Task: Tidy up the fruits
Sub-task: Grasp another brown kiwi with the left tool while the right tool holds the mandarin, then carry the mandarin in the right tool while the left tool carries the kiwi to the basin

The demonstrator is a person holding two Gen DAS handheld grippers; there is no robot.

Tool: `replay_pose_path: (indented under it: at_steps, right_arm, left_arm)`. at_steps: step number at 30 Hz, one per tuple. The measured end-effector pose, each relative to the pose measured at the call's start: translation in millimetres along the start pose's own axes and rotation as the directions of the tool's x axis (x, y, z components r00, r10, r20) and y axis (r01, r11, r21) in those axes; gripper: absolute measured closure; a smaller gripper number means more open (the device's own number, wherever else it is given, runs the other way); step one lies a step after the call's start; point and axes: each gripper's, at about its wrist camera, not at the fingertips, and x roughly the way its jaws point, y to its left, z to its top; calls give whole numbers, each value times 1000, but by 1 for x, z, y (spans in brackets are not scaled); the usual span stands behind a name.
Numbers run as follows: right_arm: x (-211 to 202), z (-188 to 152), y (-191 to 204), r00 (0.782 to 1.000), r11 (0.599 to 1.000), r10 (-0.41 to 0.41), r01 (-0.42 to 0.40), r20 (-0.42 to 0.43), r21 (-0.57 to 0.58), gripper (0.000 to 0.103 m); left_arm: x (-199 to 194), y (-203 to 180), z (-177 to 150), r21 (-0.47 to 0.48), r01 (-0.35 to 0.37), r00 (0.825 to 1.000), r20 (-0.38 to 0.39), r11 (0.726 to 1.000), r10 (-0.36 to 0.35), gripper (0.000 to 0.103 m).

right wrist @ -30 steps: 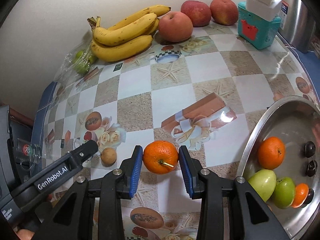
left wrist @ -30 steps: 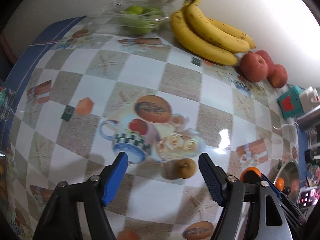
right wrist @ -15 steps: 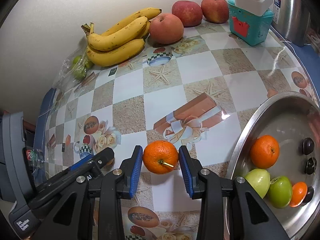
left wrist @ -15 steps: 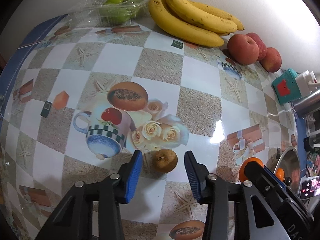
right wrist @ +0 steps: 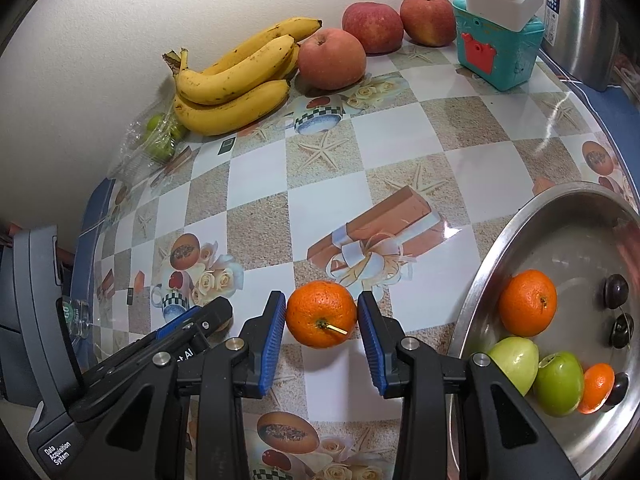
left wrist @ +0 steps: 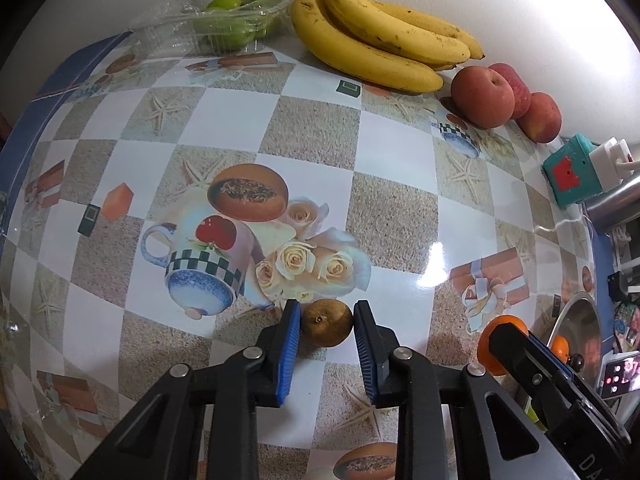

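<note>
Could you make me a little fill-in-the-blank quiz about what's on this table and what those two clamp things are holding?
1. The left gripper is closed on a small ____ fruit.
2. The right gripper holds an ____.
3. The metal bowl contains ____ green fruits.
4. Against the wall, the bananas lie beside ____ red apples.

Missing words: brown; orange; two; three

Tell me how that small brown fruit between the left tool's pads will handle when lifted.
The small brown fruit looks round, so it may roll if released. Its skin seems dull, probably not slippery. Being small, it's likely light for the left tool.
</note>
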Motion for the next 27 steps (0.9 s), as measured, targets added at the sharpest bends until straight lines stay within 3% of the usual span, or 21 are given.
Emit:
replay_pose_path:
  at_steps: [27]
  right_arm:
    - [-46,-11,-14,998,1000,0,-1,56,13,64]
  left_arm:
    - [-71,-43,-14,102,4,990,142,995,-19,74]
